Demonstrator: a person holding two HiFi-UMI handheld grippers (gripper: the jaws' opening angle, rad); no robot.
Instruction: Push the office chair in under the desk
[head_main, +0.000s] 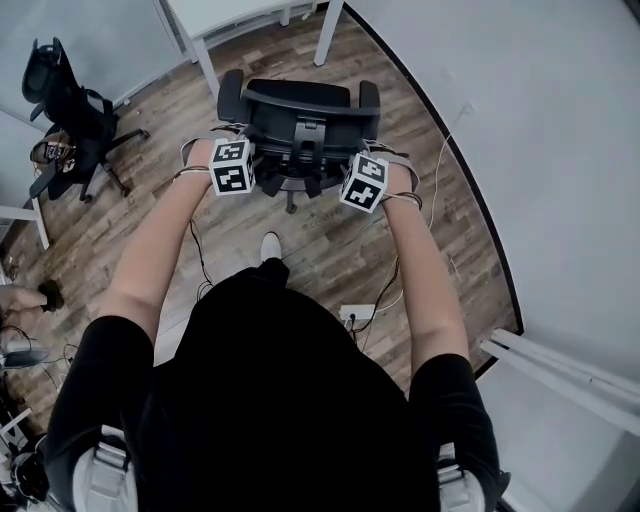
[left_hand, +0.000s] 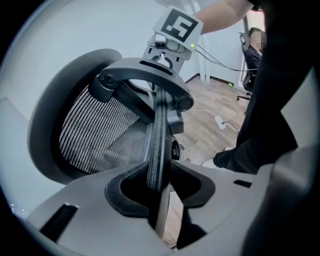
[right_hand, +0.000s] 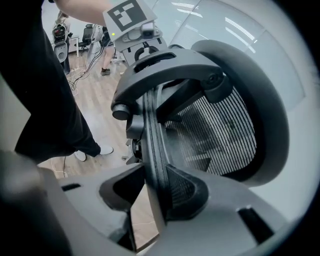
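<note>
Black mesh-backed office chair (head_main: 300, 115) stands on wood-plank floor (head_main: 330, 250) at 12 o'clock, seat facing 12 toward the white desk (head_main: 205, 62), backrest spanning 9 to 3. The left gripper (left_hand: 159, 186) and right gripper (right_hand: 150, 195) each clamp its backrest edge.

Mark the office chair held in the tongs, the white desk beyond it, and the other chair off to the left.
office chair (head_main: 300, 95), head view, top of its backrest.
desk (head_main: 204, 62), head view, its white leg left of the chair.
other chair (head_main: 55, 85), head view, its black backrest.
</note>
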